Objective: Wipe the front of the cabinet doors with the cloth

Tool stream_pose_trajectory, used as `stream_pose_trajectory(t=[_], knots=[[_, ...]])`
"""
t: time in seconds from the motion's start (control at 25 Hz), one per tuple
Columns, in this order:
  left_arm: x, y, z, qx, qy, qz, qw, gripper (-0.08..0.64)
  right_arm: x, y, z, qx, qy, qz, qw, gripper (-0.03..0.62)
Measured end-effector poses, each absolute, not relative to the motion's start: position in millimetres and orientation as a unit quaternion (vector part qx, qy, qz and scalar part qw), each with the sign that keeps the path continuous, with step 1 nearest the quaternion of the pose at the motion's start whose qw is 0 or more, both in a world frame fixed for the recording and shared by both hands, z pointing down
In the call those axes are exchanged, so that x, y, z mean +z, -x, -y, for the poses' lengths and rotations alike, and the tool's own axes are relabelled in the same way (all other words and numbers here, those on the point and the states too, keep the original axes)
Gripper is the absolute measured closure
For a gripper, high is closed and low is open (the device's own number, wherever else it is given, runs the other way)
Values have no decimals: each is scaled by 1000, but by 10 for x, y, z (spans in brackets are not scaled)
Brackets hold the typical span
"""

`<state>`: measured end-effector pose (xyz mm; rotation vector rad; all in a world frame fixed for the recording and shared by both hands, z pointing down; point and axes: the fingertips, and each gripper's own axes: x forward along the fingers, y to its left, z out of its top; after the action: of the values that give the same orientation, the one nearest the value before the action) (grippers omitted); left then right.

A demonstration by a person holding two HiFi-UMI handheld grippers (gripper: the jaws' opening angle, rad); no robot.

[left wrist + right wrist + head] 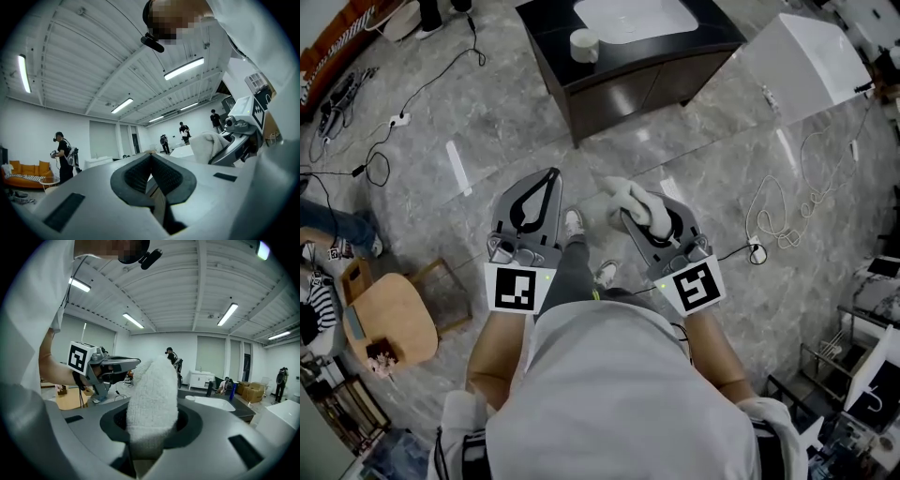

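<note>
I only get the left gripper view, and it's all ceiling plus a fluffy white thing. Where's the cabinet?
Observer: Ahead of you, down low. The head view shows a dark cabinet with a white sink on top.
Operator: What's the fluffy thing?
Observer: A white cloth. The right gripper is shut on it.
Operator: Is it touching the doors?
Observer: No. Bare grey floor lies between the cloth and the cabinet doors.

Open floor (609, 164) is left before the cabinet (649, 92). A white box (811, 61) is set just beside its right; cables (780, 217) are strewn on both sides.
</note>
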<state>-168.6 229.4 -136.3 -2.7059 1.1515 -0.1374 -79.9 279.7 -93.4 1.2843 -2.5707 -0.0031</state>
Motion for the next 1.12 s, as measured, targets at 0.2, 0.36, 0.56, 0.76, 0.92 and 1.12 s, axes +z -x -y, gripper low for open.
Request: stream_pose_trajectory(t=[0.2, 0.36, 0.56, 0.76, 0.92, 1.12], knots=[[-1293, 1635, -1600, -33, 918, -385, 86, 541, -917, 788, -2176, 8, -442, 885, 146, 457], [-1264, 1651, -1048, -50, 923, -368, 104, 541, -979, 862, -1604, 5, -443, 884, 149, 457], [-1239, 1637, -526, -50, 928, -355, 103, 541, -958, 886, -1045, 1, -449, 878, 166, 457], [-1151, 1521, -159, -51, 927, -361, 86, 541, -861, 794, -620, -7, -441, 880, 174, 457], [-1012, 1389, 25, -48, 915, -392, 80, 541, -668, 657, -406, -3, -419, 889, 184, 457], [-855, 1345, 160, -65, 899, -427, 70, 541, -512, 542, -247, -7, -381, 903, 199, 457]])
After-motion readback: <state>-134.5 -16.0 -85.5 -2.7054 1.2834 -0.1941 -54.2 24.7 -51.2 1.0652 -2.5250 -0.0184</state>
